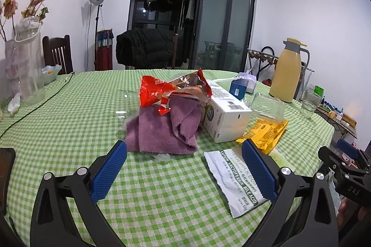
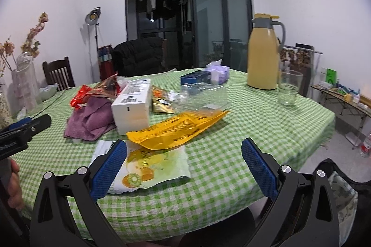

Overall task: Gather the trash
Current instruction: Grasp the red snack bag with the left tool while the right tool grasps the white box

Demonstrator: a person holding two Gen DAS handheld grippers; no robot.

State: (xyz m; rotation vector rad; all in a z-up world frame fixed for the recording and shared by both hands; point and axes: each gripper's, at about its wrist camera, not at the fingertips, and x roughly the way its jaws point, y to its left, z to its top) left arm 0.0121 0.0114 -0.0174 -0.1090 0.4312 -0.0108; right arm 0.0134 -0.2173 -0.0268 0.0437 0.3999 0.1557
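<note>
While the left gripper (image 1: 184, 168) hovers spread wide and empty above the checked tablecloth (image 1: 69, 121), the white wrapper (image 1: 234, 182) lies flat just under its right finger, so I would tilt one pad down to catch the wrapper's edge before closing; the red snack bag (image 1: 174, 89) sits on the purple towel (image 1: 164, 131) further off. From the right wrist, the right gripper (image 2: 184, 168) is likewise released, holding nothing, over the fruit-print wrapper (image 2: 153, 170), with the yellow packet (image 2: 176, 131) overlapping its far edge; lift that one first.
</note>
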